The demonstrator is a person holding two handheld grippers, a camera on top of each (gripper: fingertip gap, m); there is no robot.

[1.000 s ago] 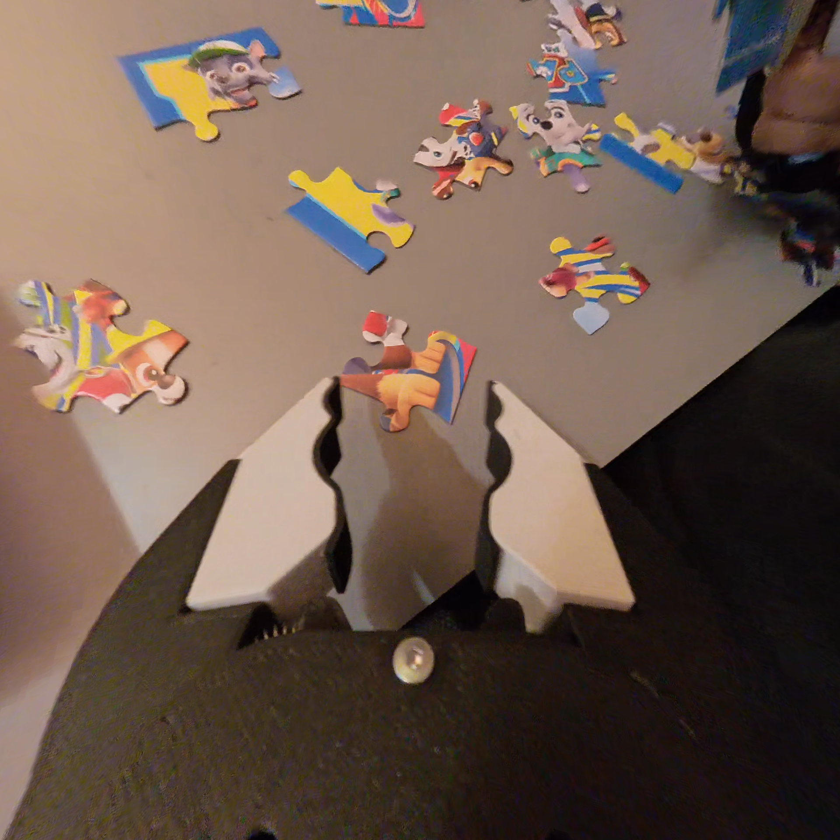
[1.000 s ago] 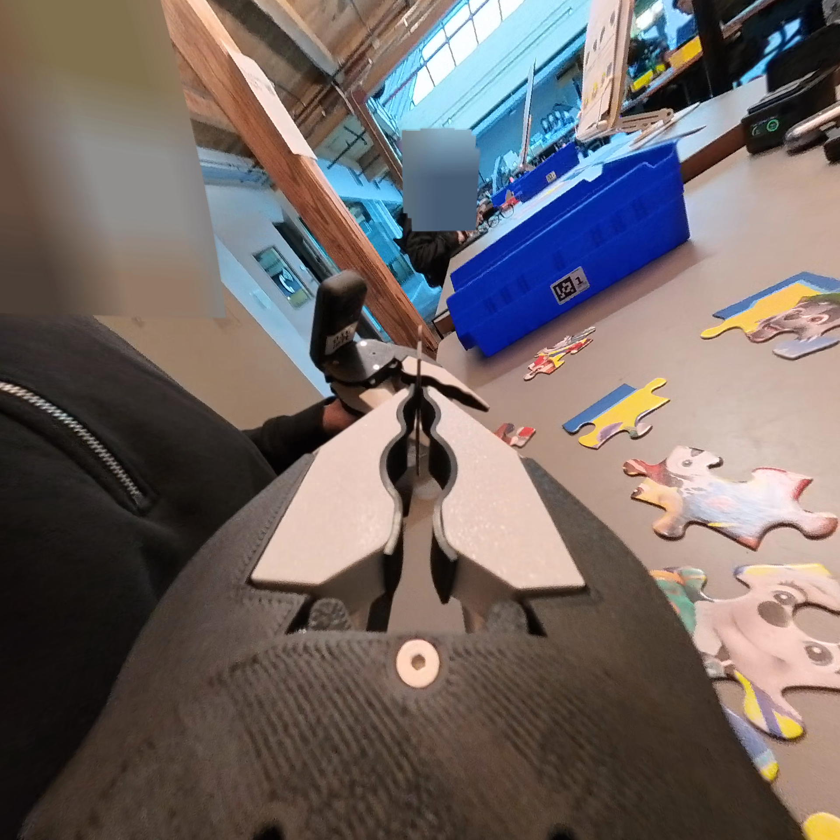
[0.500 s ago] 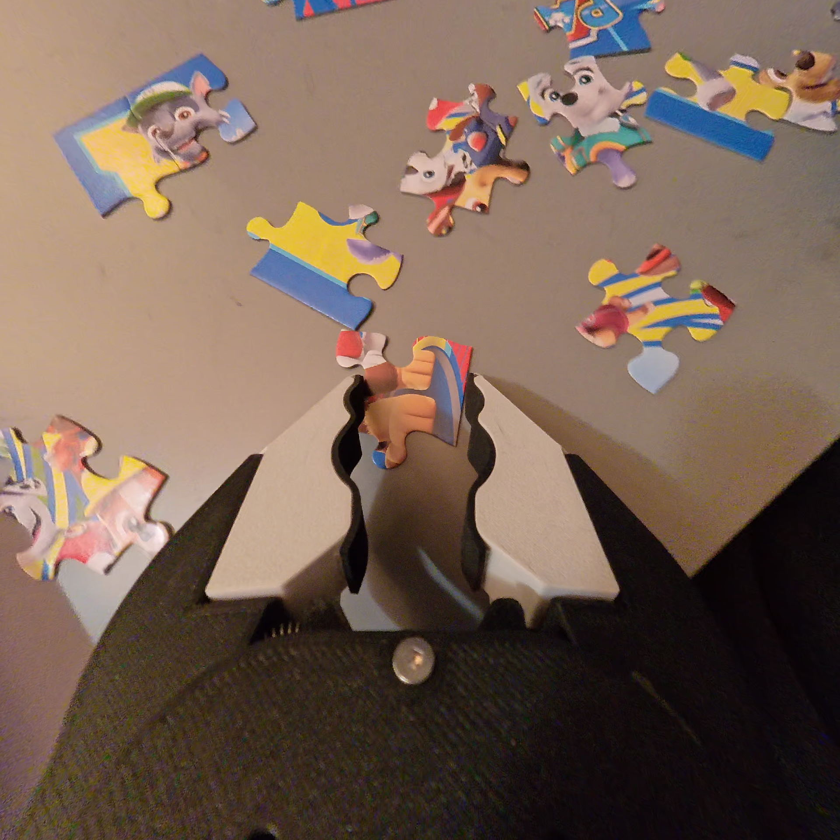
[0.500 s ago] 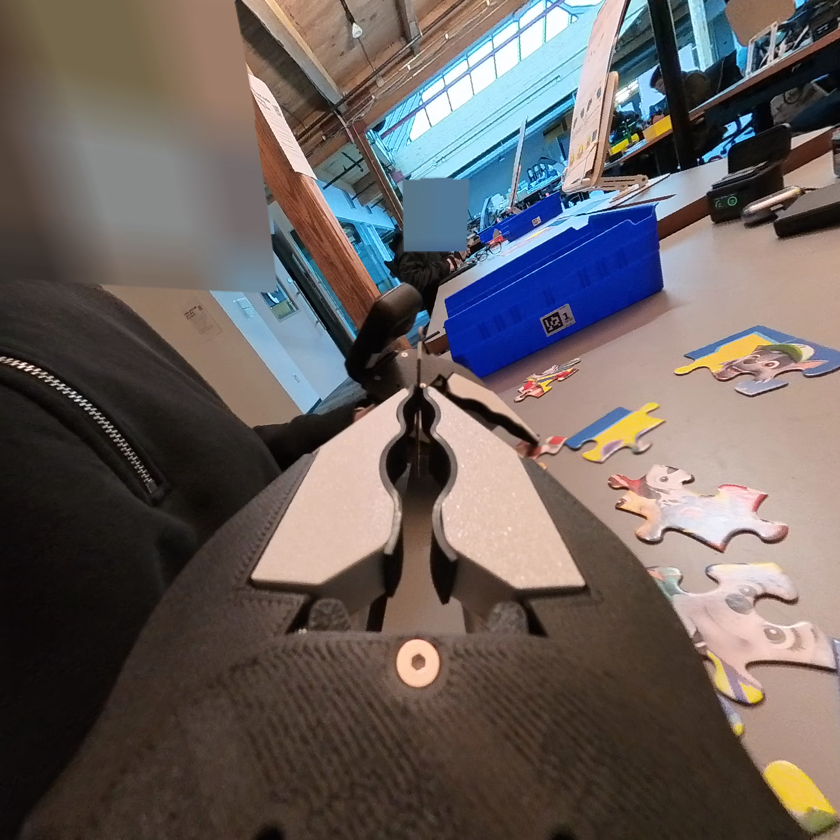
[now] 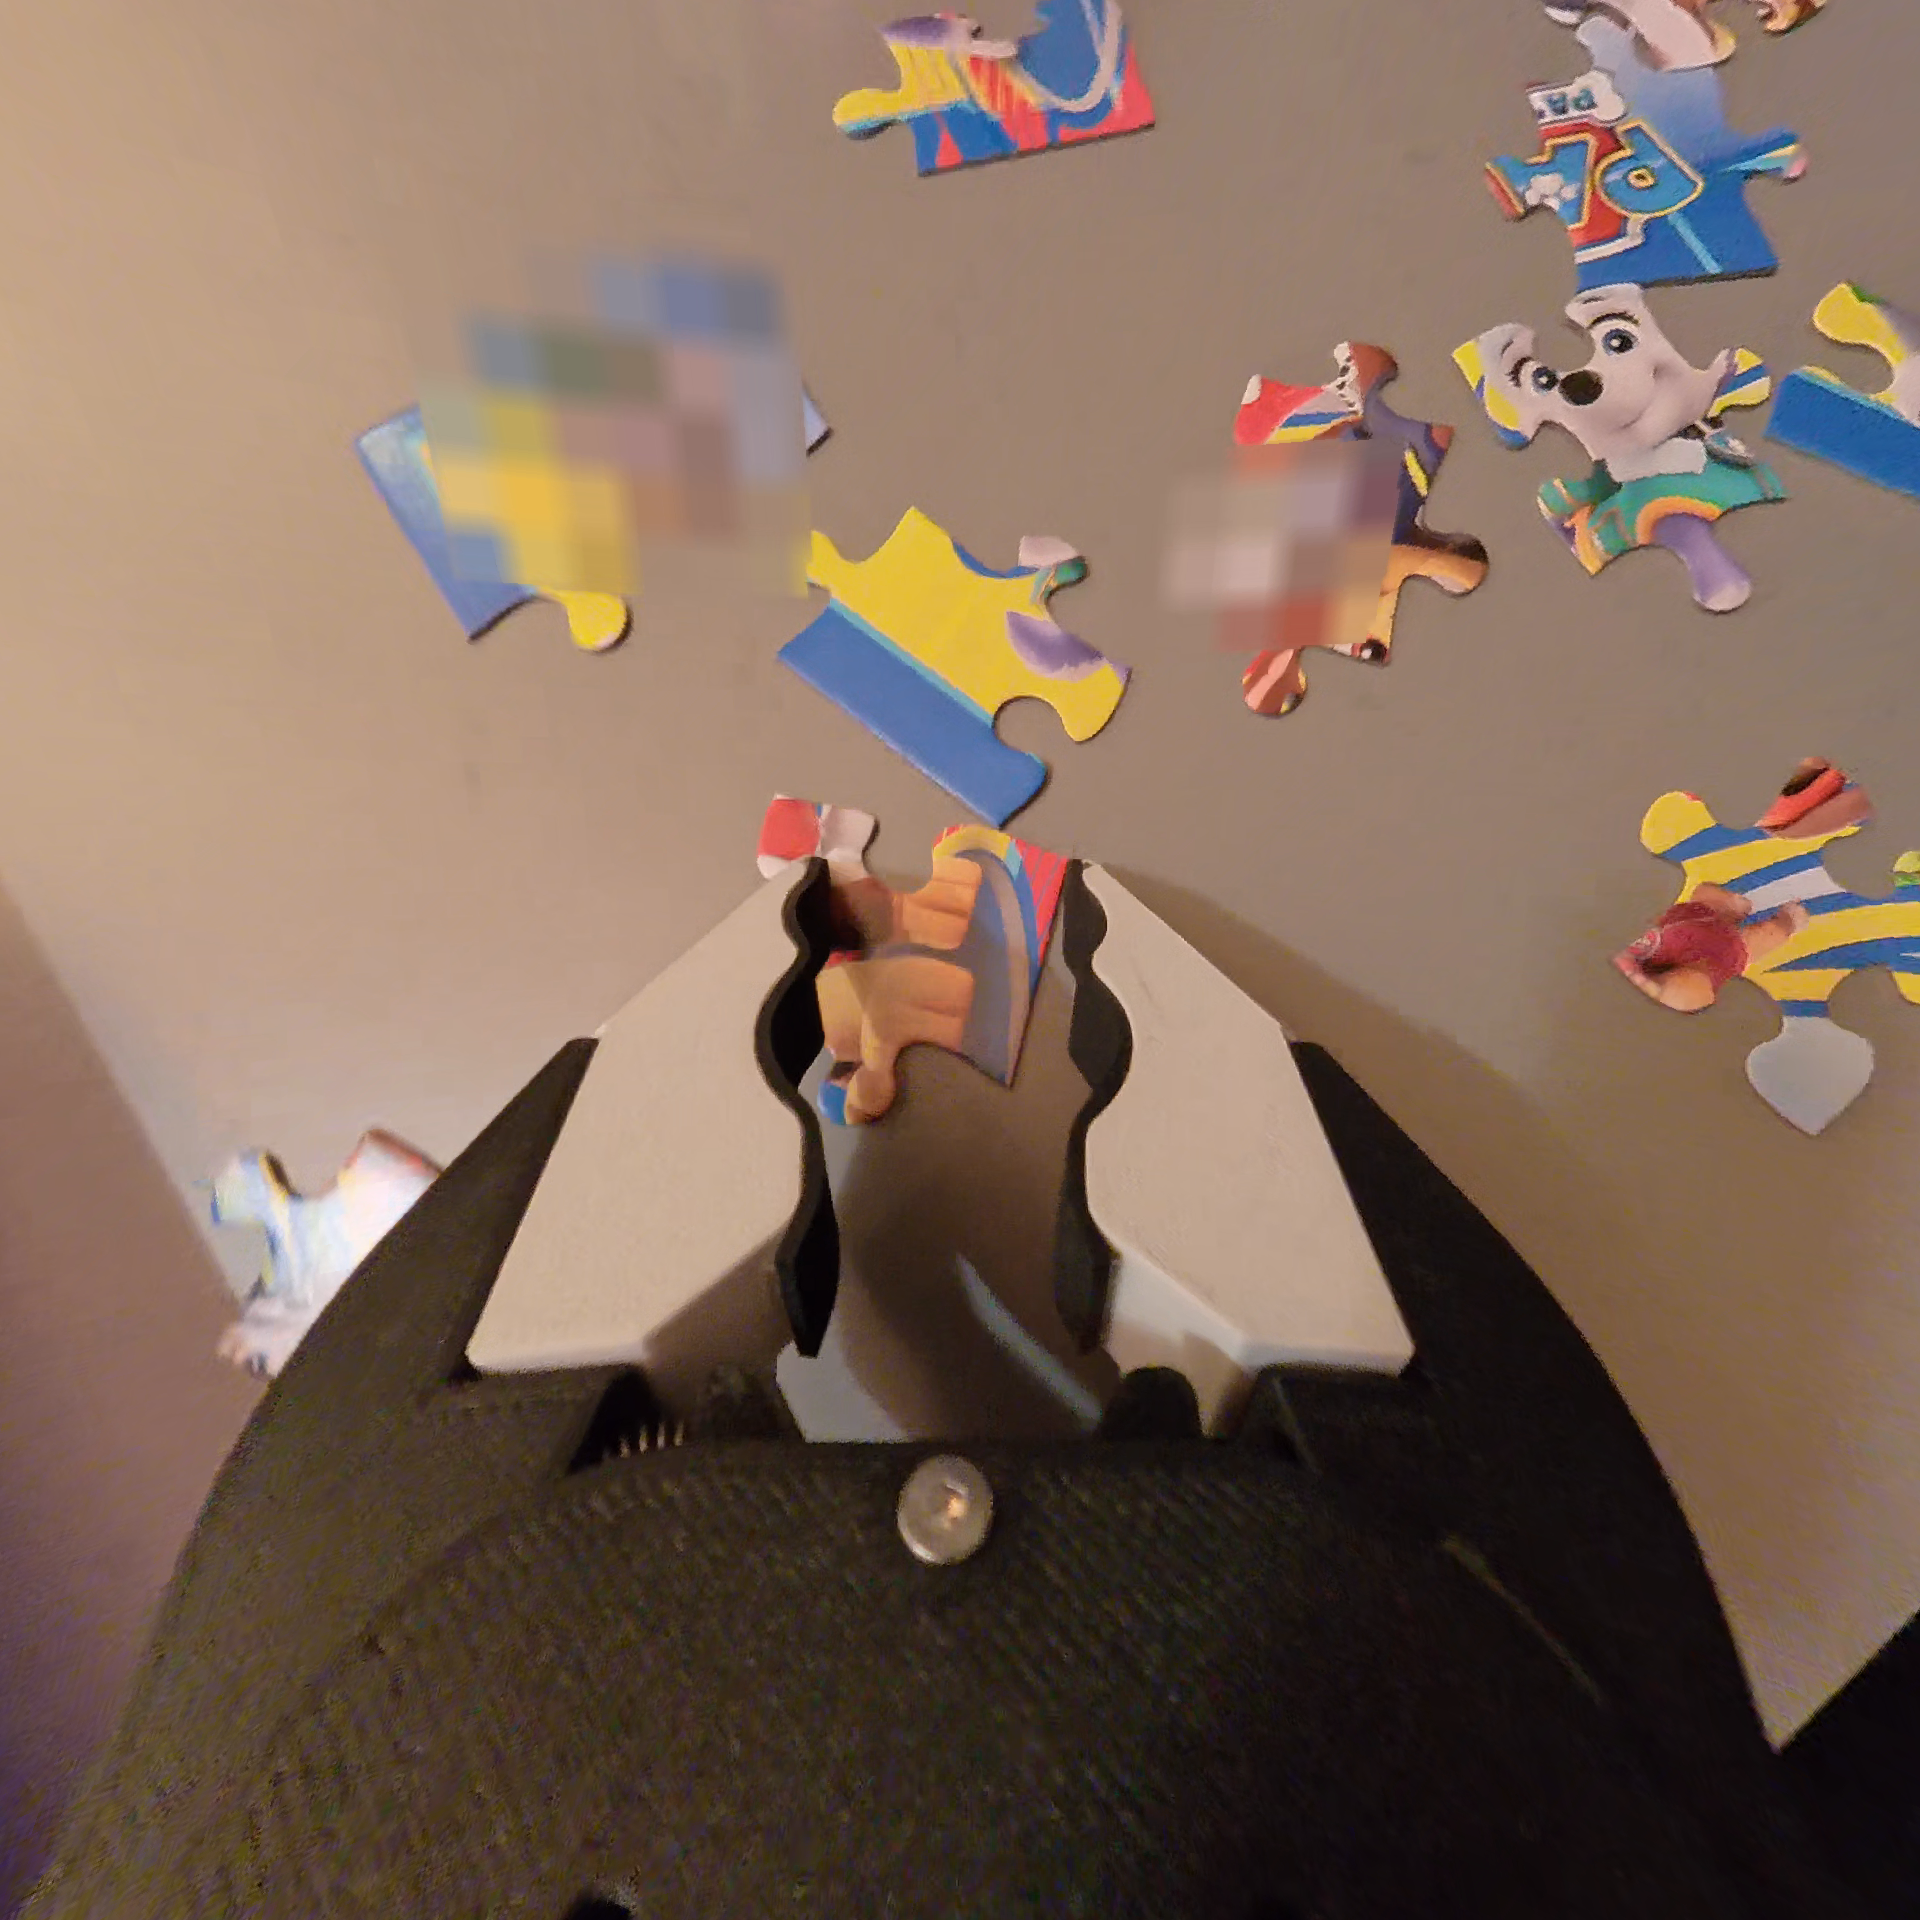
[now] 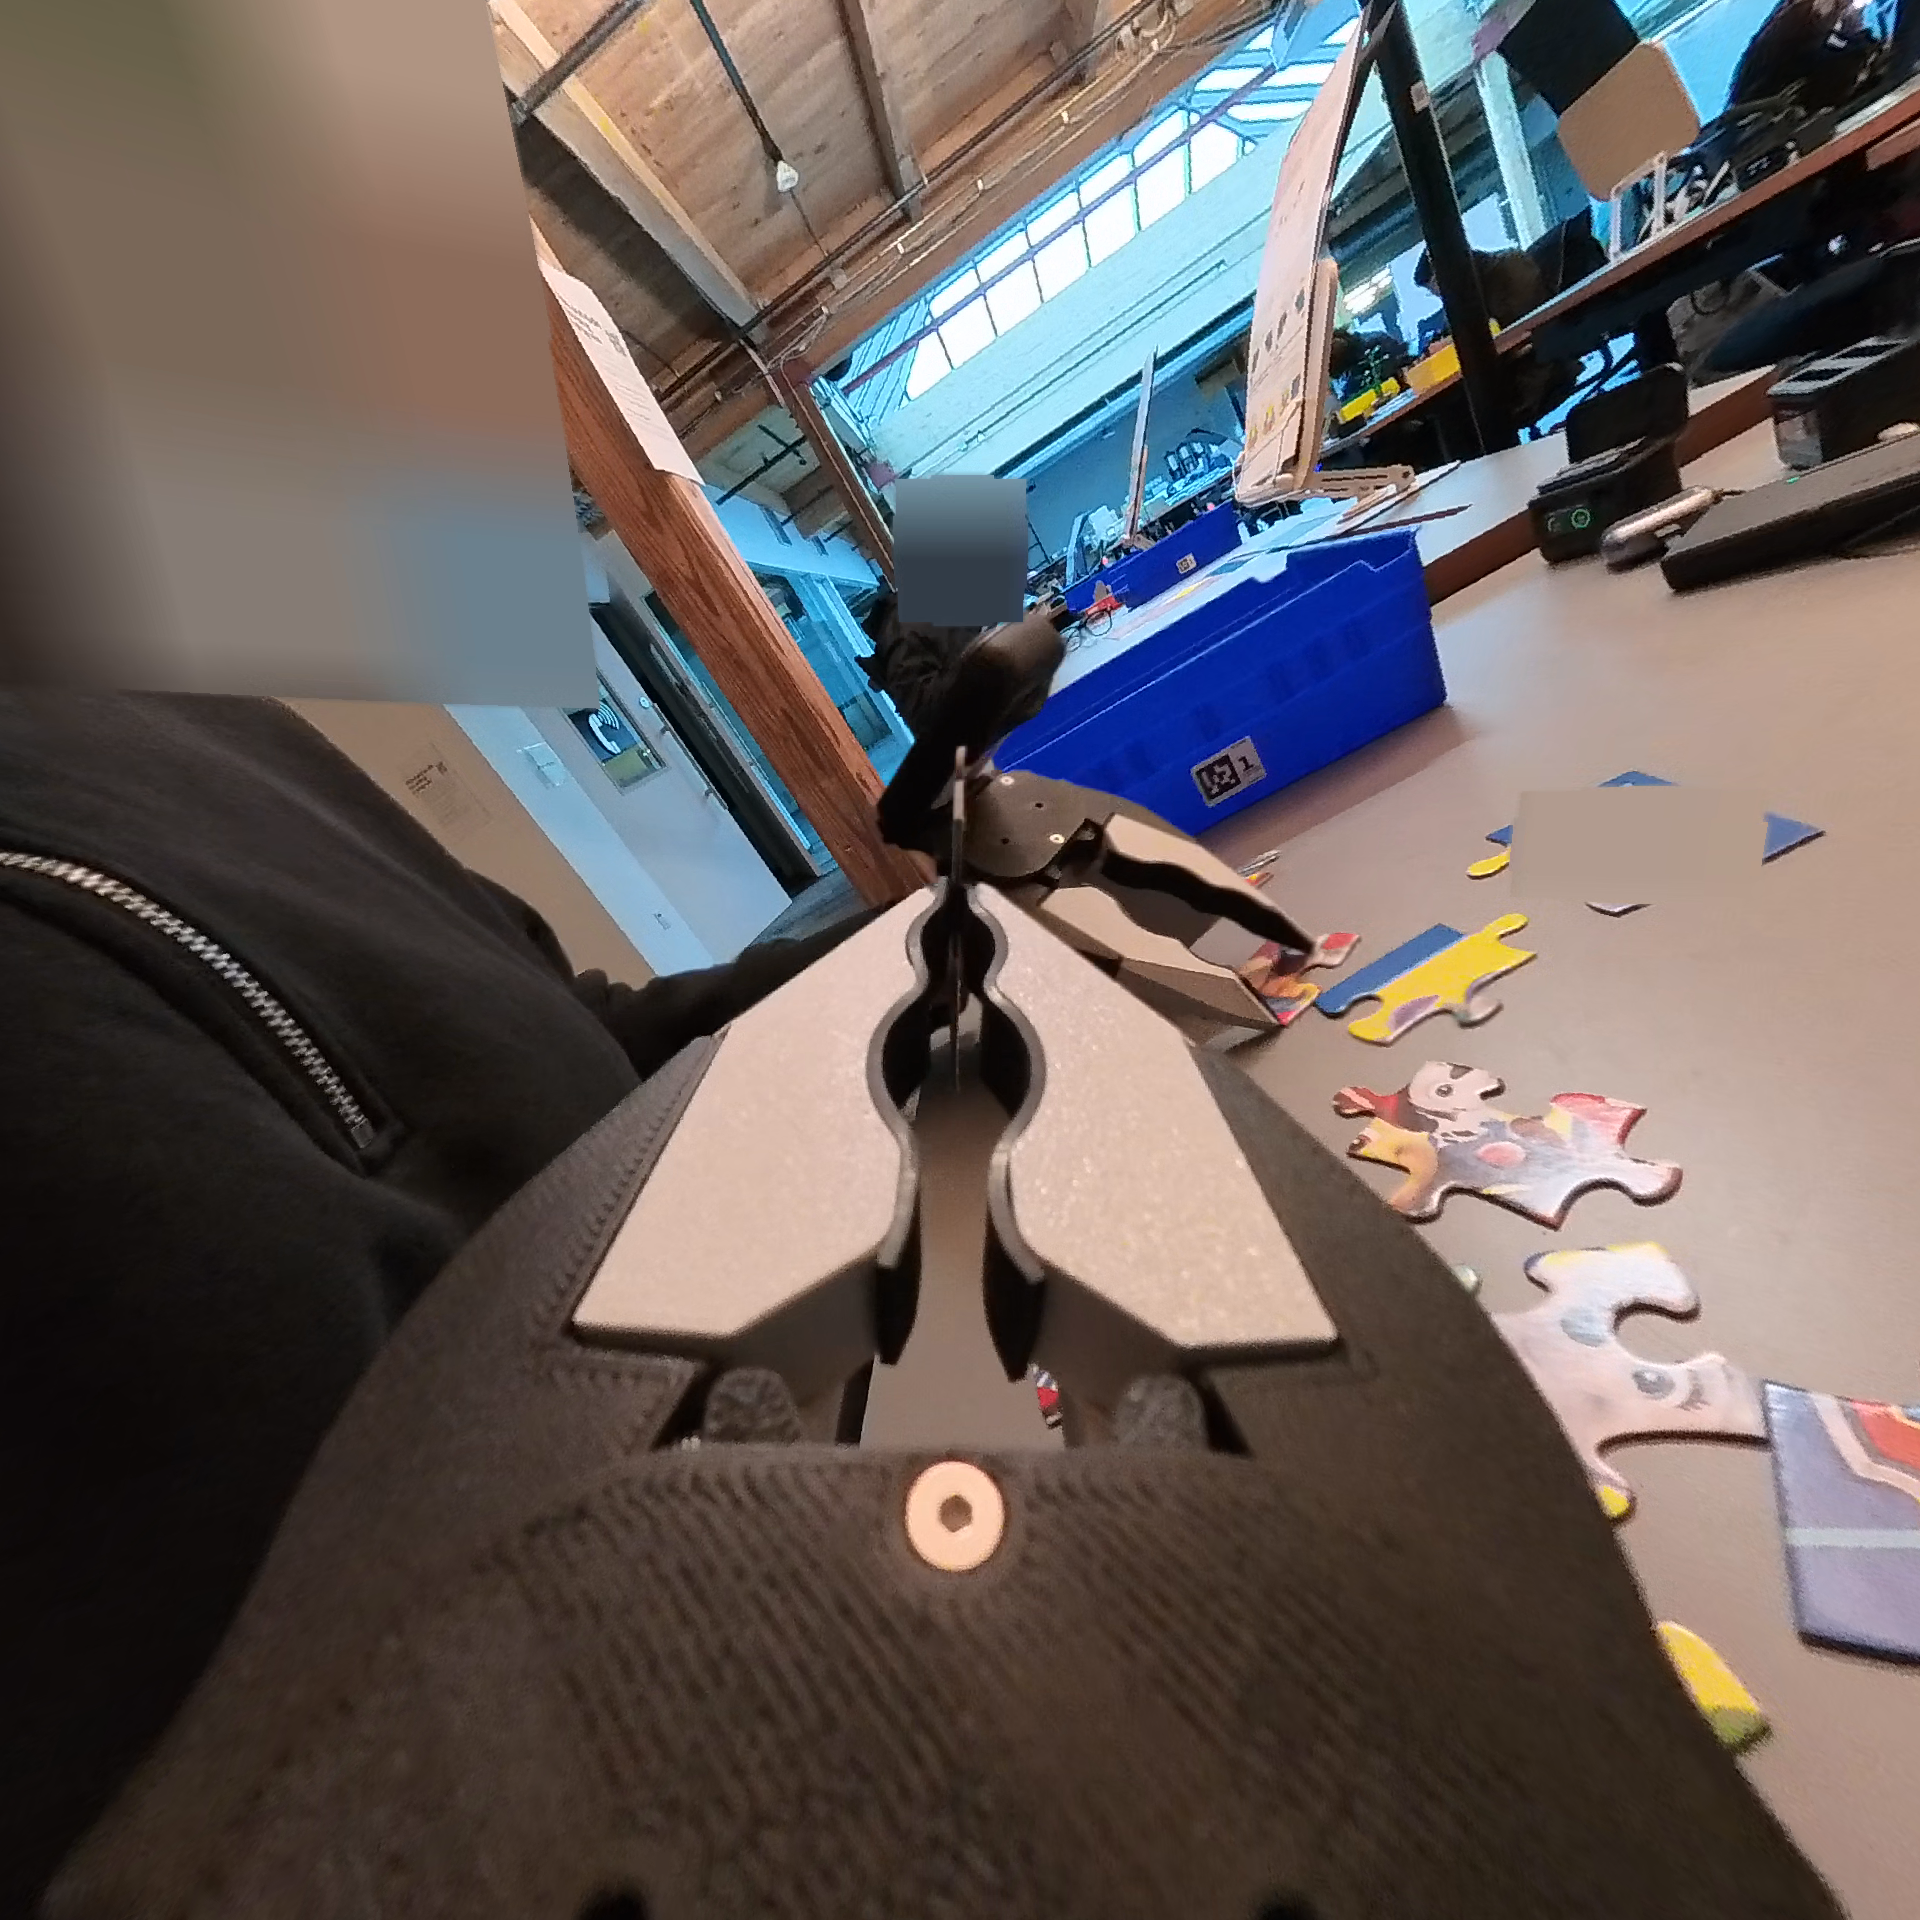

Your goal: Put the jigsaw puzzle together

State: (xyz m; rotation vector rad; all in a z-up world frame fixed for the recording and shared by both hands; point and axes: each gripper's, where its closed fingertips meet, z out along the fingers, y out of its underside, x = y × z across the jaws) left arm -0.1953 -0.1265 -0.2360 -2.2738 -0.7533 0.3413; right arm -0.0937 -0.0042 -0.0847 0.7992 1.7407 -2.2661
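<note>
Left gripper [image 5: 940, 883] points down at the grey table [image 5: 312, 260] with its two fingers closed against the side edges of an orange and red puzzle piece [image 5: 925, 956]; the piece is gripped and tilted up, its far tab poking out beyond the fingertips. In the right wrist view the same gripper [image 6: 1283, 961] slants down to the table from a dark sleeve, fingertips at that piece. Just beyond it lies a yellow and blue puzzle piece [image 5: 956, 644], flat on the table and apart from the fingers.

Right gripper [image 6: 954, 899] is held level above the table edge, beside a black zipped jacket [image 6: 208, 1039]. Its jaws are clenched on a thin flat piece seen edge-on [image 6: 957, 821], standing upright between the pads; its colour and picture cannot be told.

As for writing: a blue piece with a badge and large letters [image 5: 1621, 177] lies at the far right, the letters upside down in this view. A blue bin [image 6: 1247, 675] on the table carries a white sticker with a square black code and one digit [image 6: 1228, 770]. A paper notice [image 6: 618, 364] hangs on a wooden post [image 6: 727, 644], its print too small to read.

Other cartoon pieces are scattered about, among them a white dog piece [image 5: 1631, 447] and a striped piece [image 5: 1787, 914].
</note>
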